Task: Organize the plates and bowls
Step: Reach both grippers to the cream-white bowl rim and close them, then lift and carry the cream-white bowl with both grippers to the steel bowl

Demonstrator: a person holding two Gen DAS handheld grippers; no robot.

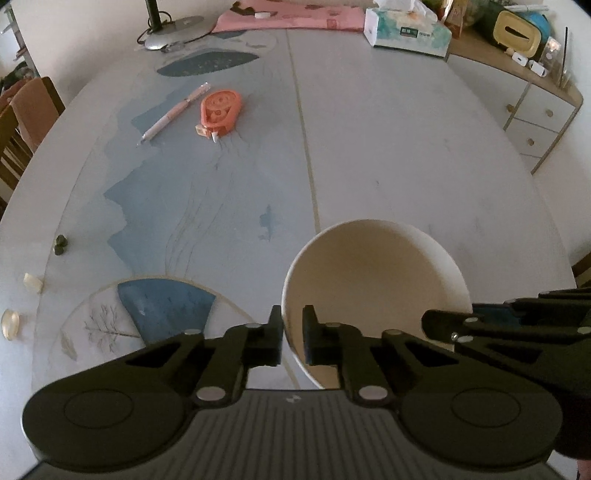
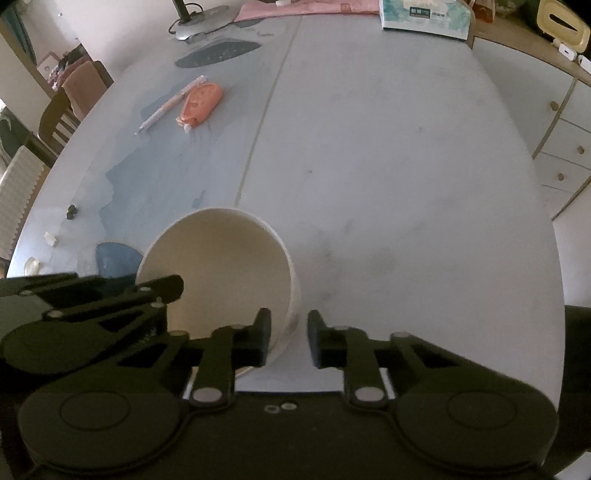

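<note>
We see a round table (image 1: 369, 140) with blue painted patches, spanning both views. Near its front edge stands a cream bowl (image 1: 373, 273), upright as far as we can judge. The left gripper (image 1: 292, 336) has its fingers close together, straddling the bowl's left rim, one inside, one outside; we cannot tell if they pinch it. The right gripper (image 2: 288, 338) straddles the right rim with fingers apart. Farther back lie a tissue box (image 1: 406, 33), an orange correction-tape dispenser (image 1: 220, 112) and, just beside it, a pen (image 1: 176, 111).
</note>
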